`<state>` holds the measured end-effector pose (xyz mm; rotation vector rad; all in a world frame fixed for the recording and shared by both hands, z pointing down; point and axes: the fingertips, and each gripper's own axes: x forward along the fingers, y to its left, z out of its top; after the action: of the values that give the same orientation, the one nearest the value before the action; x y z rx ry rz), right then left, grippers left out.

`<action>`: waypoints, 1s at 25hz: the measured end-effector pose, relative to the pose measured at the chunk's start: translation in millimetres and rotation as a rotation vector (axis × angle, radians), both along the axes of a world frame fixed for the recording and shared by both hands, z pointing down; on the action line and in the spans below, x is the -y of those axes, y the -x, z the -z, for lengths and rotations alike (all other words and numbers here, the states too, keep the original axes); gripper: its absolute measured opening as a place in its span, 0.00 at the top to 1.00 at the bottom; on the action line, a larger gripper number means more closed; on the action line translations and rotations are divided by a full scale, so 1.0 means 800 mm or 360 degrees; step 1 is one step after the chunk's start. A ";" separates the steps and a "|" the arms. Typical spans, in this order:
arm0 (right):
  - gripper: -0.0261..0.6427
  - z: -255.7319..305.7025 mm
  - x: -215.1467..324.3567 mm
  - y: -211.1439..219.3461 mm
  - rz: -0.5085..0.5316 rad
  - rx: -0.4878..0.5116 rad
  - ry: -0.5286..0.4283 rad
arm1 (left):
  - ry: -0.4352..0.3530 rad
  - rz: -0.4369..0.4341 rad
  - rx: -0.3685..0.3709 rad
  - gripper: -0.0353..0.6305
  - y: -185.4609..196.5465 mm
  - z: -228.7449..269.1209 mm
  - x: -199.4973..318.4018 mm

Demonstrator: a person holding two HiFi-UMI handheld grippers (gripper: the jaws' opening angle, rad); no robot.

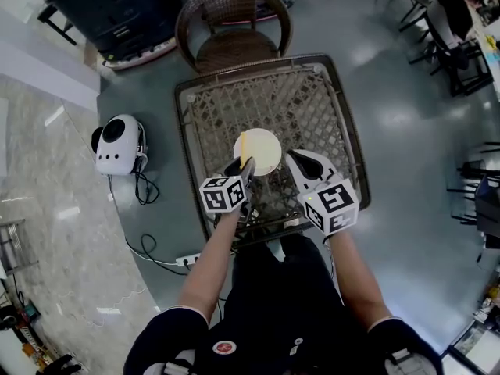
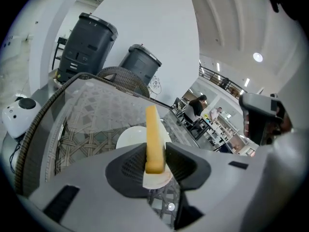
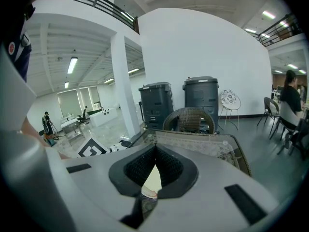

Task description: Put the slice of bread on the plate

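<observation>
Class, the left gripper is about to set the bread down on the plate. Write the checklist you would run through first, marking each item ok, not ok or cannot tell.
1. Bread gripped by the left gripper: ok, pads on both faces.
2. Bread over the plate: ok, above its left part in the head view.
3. Bread turned flat for laying down: not ok, it stands on edge.
4. Bread already touching the plate: cannot tell.
5. Right gripper out of the bread's way: ok, shut, empty, at the plate's right side.
</observation>
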<state>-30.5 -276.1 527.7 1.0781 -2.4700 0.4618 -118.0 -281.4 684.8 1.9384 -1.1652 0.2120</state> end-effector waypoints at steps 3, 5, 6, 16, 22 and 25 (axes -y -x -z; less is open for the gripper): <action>0.95 -0.002 -0.001 0.000 0.0002 0.0000 0.0006 | 0.0006 0.0044 0.0083 0.77 0.007 -0.005 0.001; 0.95 -0.004 -0.002 -0.001 0.0002 0.0003 0.0010 | 0.0018 0.0071 0.0139 0.76 0.013 -0.010 0.001; 0.95 -0.005 -0.002 -0.002 0.0002 0.0004 0.0012 | 0.0029 0.0083 0.0166 0.75 0.015 -0.013 0.000; 0.95 -0.006 -0.004 -0.010 -0.0008 0.0006 0.0020 | 0.0124 0.0139 0.0331 0.73 0.030 -0.036 -0.004; 0.95 -0.007 -0.005 -0.014 -0.0013 0.0008 0.0017 | 0.0151 0.0127 0.0468 0.72 0.035 -0.047 -0.004; 0.95 -0.008 -0.006 -0.015 -0.0014 0.0007 0.0017 | 0.0146 0.0120 0.0490 0.72 0.036 -0.048 -0.004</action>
<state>-18.2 -271.1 534.4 1.0851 -2.4650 0.4799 -146.7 -278.0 723.5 1.8203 -1.3987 0.5290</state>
